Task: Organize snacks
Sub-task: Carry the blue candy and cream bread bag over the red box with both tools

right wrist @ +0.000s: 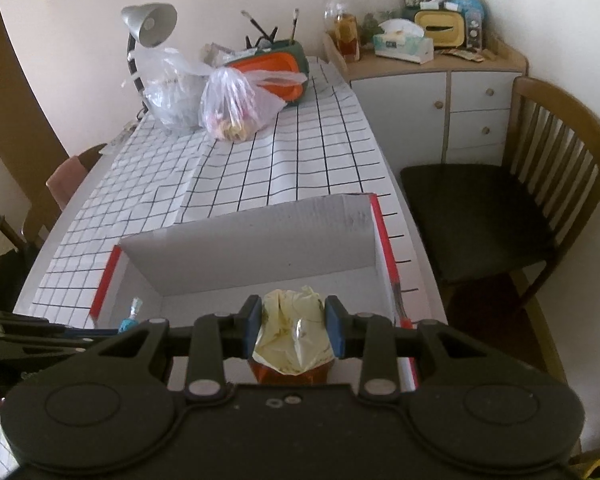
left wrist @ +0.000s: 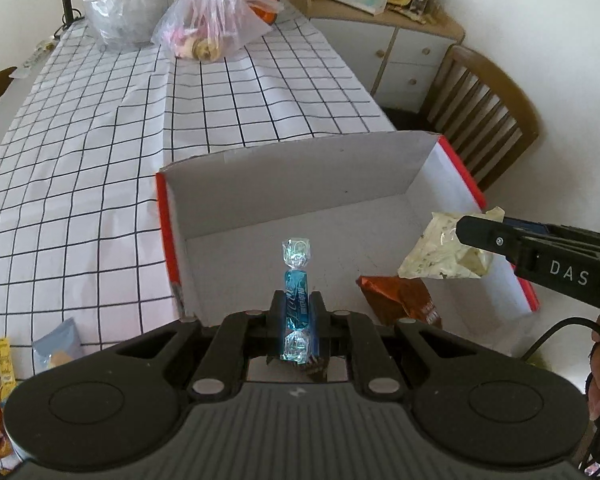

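A blue twist-wrapped candy (left wrist: 296,300) is clamped at its middle by the left hand-held gripper (left wrist: 296,310), above the near part of the open box (left wrist: 300,168). It is judged light and fairly stiff, its crinkly ends too flimsy to be held. A pale yellow snack packet (right wrist: 294,330) is pinched by the right hand-held gripper (right wrist: 294,330) over the box's right side. The packet is judged soft, light and slippery, best gripped across its body. A brown packet (left wrist: 404,300) lies inside the box.
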`<state>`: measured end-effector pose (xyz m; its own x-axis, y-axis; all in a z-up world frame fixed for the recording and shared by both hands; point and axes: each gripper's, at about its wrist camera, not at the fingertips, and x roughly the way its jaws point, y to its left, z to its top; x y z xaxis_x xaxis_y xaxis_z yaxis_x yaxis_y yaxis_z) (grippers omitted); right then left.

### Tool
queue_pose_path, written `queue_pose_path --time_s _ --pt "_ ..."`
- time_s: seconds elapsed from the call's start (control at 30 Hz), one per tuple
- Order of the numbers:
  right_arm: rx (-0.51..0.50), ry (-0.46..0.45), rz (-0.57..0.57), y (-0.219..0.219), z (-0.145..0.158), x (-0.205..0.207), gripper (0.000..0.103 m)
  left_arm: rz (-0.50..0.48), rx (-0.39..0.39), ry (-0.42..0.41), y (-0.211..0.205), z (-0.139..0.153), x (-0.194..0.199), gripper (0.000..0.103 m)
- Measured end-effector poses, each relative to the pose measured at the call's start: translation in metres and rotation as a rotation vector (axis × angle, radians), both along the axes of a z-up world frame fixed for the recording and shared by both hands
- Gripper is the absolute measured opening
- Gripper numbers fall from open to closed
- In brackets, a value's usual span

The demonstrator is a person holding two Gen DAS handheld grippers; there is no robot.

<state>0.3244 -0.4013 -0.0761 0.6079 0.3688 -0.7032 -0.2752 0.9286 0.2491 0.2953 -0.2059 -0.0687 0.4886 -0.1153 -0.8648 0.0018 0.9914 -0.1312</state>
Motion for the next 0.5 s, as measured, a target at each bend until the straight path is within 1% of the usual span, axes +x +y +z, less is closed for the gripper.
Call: queue_pose_path --time_s 0.2,0.5 --pt "-0.020 0.057 0.028 0.008 -0.016 0.025 0.033 0.019 0.020 0.084 -0.003 -0.022 0.026 0.011" --pt "-0.058 0.106 0.068 0.019 -0.034 0.032 0.034 0.036 0.044 0.208 -0.004 -0.050 0.043 0.011"
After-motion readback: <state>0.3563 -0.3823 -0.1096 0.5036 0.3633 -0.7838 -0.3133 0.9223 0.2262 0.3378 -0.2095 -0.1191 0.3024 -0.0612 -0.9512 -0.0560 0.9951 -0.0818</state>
